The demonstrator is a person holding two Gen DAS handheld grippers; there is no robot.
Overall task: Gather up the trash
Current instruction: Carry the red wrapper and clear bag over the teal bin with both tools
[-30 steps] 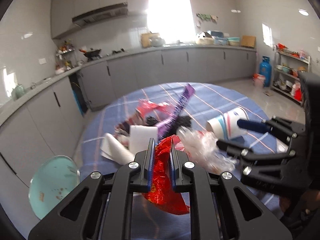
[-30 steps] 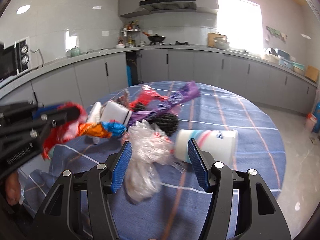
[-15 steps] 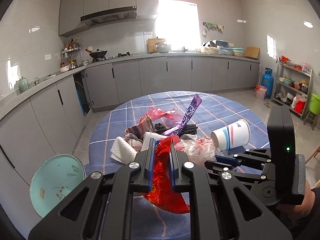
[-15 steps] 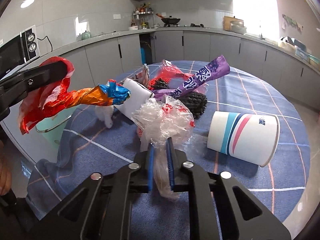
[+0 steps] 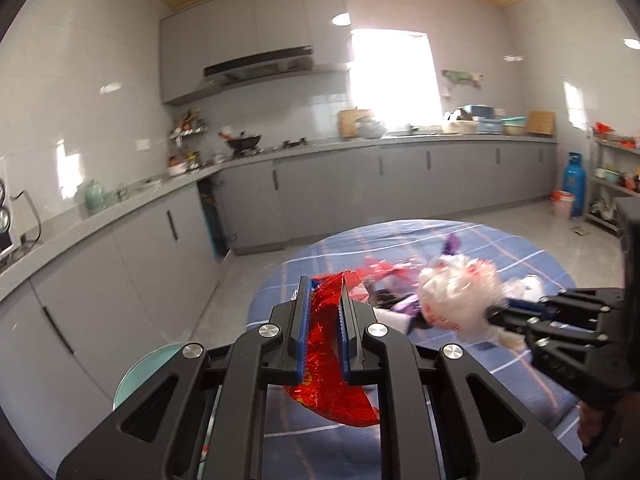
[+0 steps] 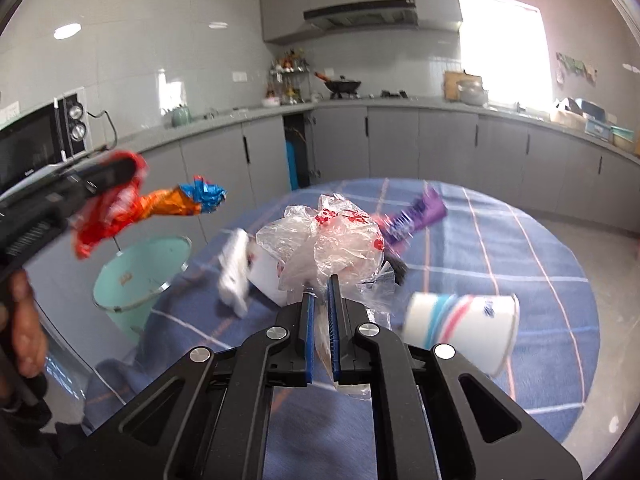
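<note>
— What is seen at the front of the left wrist view?
— A crumpled red foil wrapper [image 5: 326,356] is clamped between the blue pads of the left gripper [image 5: 323,334], above a round table [image 5: 532,252] draped in blue checked cloth.

— And to the right?
— A bunched clear plastic bag [image 5: 456,298] is pinched by the right gripper [image 5: 502,312]. A pale green bin [image 5: 132,376] is glimpsed low left.

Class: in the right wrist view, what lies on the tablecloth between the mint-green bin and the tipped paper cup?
Right wrist view: a crumpled white tissue and a white box lie between the mint-green bin and the tipped paper cup.
</note>
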